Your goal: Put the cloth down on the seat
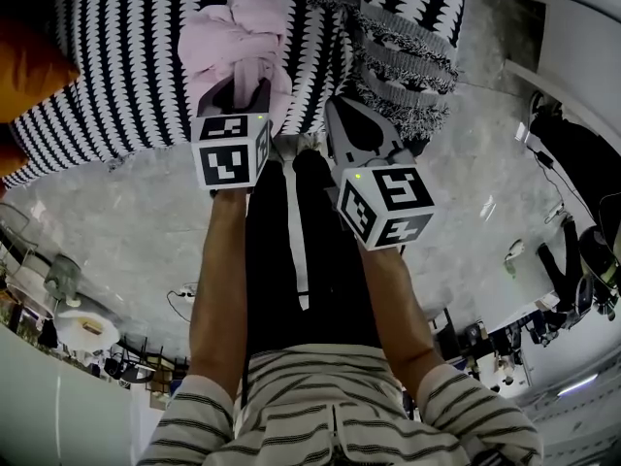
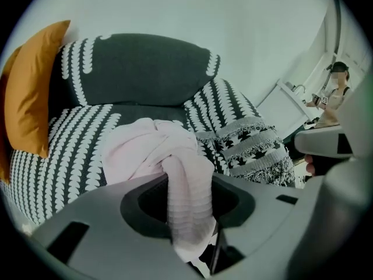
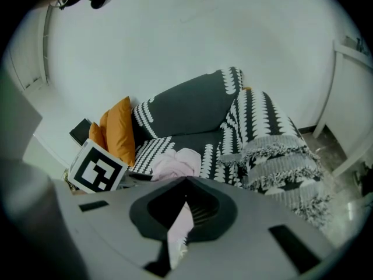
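The pink cloth (image 1: 238, 42) lies bunched on the seat (image 1: 126, 85) of a black-and-white patterned armchair, near its front edge. The left gripper (image 1: 247, 100) points down at it with its jaws spread. In the left gripper view a ribbed strip of the cloth runs loosely through the gap, which is wider than the strip.

The right gripper (image 1: 340, 115) hangs just beside the left one, in front of the armrest. Its jaws are drawn together to a point. In the right gripper view a thin pink sliver sits between them, seemingly a corner of the cloth pinched there. The view is too cramped to trace how that sliver joins the heap.

A fringed throw (image 1: 408, 56) hangs over the armrest to the right of the cloth, close to the right gripper. An orange cushion (image 2: 32, 92) leans at the left end of the seat, well apart from the cloth. The dark backrest (image 2: 140, 69) rises behind.

Below the chair is pale marbled floor (image 1: 126, 221), with cables and clutter along the lower edges of the head view. A person (image 2: 332, 92) sits far off by a white frame.
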Demonstrator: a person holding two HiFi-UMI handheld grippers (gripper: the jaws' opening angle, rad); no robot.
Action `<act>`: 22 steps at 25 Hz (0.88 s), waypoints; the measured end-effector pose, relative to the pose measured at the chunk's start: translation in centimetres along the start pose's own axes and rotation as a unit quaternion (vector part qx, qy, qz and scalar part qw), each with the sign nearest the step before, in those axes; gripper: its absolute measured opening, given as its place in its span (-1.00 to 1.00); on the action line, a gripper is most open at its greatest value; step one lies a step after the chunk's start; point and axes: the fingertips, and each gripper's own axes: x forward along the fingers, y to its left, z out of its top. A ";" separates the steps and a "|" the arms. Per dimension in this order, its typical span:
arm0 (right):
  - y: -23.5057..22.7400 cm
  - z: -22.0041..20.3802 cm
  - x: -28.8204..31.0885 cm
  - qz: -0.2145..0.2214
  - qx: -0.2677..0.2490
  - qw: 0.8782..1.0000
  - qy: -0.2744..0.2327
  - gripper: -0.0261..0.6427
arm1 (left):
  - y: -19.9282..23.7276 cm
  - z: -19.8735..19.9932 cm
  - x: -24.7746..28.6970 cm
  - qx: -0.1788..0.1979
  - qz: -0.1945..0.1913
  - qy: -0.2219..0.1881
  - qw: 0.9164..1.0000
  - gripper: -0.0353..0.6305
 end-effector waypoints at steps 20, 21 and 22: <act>0.5 0.1 -0.5 0.007 -0.005 1.000 -0.013 -0.89 | -1.5 0.1 -1.0 0.005 -0.010 -0.021 1.000 -0.40; 0.6 0.0 -0.5 0.008 -0.006 1.000 -0.013 -0.89 | -1.6 0.2 -1.2 0.005 -0.011 -0.025 1.000 -0.40; 0.6 -0.1 -0.5 0.008 -0.007 1.000 -0.014 -0.89 | -1.7 0.2 -1.4 0.006 -0.011 -0.030 0.999 -0.40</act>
